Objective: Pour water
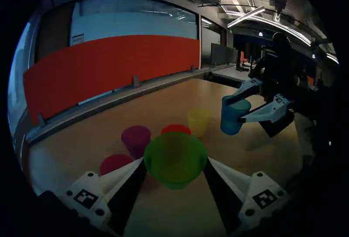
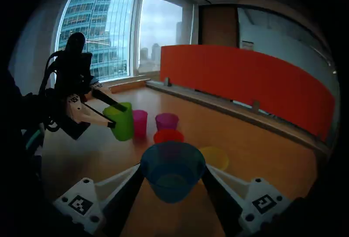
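Note:
My left gripper [image 1: 174, 162] is shut on a translucent green cup [image 1: 174, 156], held upright just above the wooden table [image 1: 183, 93]. Off to its right, my right gripper [image 1: 234, 109] is shut on a blue cup [image 1: 232, 115], also upright and lifted. In the right gripper view, the blue cup [image 2: 172, 169] sits between my right gripper's [image 2: 172, 167] fingers. The green cup [image 2: 120, 121] hangs at left in the left gripper [image 2: 118, 115]. Whether either cup holds water I cannot tell.
Loose cups stand on the table between the grippers: purple [image 1: 136, 139], red [image 1: 176, 128], yellow [image 1: 199, 121] and pink [image 1: 114, 163]. An orange partition [image 1: 109, 66] runs along the table's far edge. Large windows [image 2: 100, 36] are behind the left gripper.

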Demonstrator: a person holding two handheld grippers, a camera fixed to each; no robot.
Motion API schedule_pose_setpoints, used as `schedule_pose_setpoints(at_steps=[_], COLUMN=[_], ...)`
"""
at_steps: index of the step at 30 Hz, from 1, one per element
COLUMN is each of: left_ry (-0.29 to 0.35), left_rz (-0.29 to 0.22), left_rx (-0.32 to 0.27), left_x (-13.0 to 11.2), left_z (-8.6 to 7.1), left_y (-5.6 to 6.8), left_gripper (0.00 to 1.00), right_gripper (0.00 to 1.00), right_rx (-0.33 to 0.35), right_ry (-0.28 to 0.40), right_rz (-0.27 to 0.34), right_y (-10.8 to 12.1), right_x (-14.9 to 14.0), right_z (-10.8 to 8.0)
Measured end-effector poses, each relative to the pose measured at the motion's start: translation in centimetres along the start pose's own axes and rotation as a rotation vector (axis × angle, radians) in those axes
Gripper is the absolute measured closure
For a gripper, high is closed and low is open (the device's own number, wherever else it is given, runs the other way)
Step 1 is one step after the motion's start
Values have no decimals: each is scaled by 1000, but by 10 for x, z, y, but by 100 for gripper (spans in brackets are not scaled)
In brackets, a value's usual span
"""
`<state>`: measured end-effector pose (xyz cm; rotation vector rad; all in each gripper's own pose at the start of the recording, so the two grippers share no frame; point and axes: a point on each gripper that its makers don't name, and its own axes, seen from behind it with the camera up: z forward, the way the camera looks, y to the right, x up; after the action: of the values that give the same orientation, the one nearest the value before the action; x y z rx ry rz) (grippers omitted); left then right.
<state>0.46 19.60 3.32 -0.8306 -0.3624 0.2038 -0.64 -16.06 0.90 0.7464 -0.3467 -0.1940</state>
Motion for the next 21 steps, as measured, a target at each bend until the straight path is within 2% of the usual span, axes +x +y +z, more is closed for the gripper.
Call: schedule_pose_setpoints(at_steps=[8,21], left_ry=[70,145], left_rz=[5,15], left_rx=[24,28], left_x=[27,56], left_z=[-16,-32], left_y=[-2,8], left_gripper=[13,13], right_gripper=[9,9], right_rx=[-16,-21], right_ry=[75,159], right_rz=[-8,-15], right_y=[1,-1], right_x=[32,67], right_z=[-11,-23])
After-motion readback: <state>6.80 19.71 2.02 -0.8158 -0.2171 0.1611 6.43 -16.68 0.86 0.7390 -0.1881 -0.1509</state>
